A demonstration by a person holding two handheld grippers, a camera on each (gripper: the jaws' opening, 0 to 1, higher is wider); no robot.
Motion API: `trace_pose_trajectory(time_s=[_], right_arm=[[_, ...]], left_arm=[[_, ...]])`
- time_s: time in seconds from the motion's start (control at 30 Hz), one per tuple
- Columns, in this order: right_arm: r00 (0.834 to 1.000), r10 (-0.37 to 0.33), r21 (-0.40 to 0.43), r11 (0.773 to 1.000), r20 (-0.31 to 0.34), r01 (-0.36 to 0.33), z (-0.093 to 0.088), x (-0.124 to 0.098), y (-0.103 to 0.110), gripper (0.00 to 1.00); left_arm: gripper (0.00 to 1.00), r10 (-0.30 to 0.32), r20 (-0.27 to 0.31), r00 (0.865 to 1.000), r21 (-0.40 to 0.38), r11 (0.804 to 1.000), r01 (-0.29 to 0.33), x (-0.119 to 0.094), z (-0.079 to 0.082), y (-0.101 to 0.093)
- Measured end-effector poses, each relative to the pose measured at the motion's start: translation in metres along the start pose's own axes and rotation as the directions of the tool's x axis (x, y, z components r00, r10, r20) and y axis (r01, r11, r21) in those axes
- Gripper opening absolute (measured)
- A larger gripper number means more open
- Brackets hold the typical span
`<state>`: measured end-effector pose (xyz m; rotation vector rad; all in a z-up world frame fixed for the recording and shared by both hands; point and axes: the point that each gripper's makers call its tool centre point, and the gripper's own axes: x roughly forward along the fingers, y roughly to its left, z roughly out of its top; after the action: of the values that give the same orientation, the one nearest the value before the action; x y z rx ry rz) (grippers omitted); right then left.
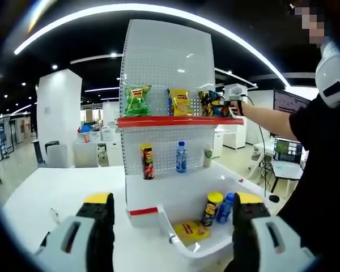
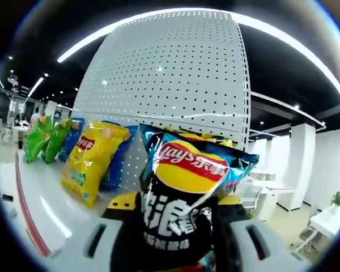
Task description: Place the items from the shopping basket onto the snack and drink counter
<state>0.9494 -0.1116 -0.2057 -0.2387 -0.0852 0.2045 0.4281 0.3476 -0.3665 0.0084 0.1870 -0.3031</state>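
1. Right gripper (image 2: 175,226): jaws pinching a black-and-yellow chip bag (image 2: 181,192), held upright just at the top shelf (image 2: 39,209).
2. Left gripper (image 1: 173,226): jaws spread, empty, above the white desk (image 1: 51,192).
3. Shopping basket (image 1: 226,241): holds a yellow packet (image 1: 190,231), a can (image 1: 212,208) and a bottle (image 1: 225,207).
4. Yellow bag (image 2: 93,161) and green bags (image 2: 42,136): leaning on the pegboard (image 2: 175,85).
5. Risk: releasing off-balance would probably topple the bag or knock its neighbour.

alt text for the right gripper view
The right gripper holds a dark Lay's chip bag up against the white pegboard display. A yellow chip bag and green bags stand on the shelf.
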Motion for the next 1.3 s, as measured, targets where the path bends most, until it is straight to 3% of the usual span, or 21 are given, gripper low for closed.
trace_pose_trajectory(time_s=[0.1,0.53,1.1,1.3], right_arm=[[1.000,-0.012,-0.013,1.000,-0.005,0.012,0.001,0.002,-0.007,0.69],[0.997,-0.080,0.083,0.993,0.000,0.080,0.007,-0.017,-0.026,0.71],[0.993,-0.114,0.152,0.982,0.025,0.109,0.009,-0.022,-0.052,0.77],[0.997,-0.075,0.174,0.982,0.024,0.069,0.005,-0.030,-0.039,0.75]], left_arm=[[0.85,0.003,-0.007,1.000,0.004,1.000,-0.003,-0.001,-0.001,0.001],[0.85,-0.007,0.004,1.000,0.008,1.000,0.006,-0.002,0.003,-0.001],[0.85,-0.016,0.007,1.000,0.012,1.000,0.016,-0.004,0.003,-0.004],[0.85,-0.033,0.006,0.999,0.018,0.999,0.033,0.000,0.005,-0.008]])
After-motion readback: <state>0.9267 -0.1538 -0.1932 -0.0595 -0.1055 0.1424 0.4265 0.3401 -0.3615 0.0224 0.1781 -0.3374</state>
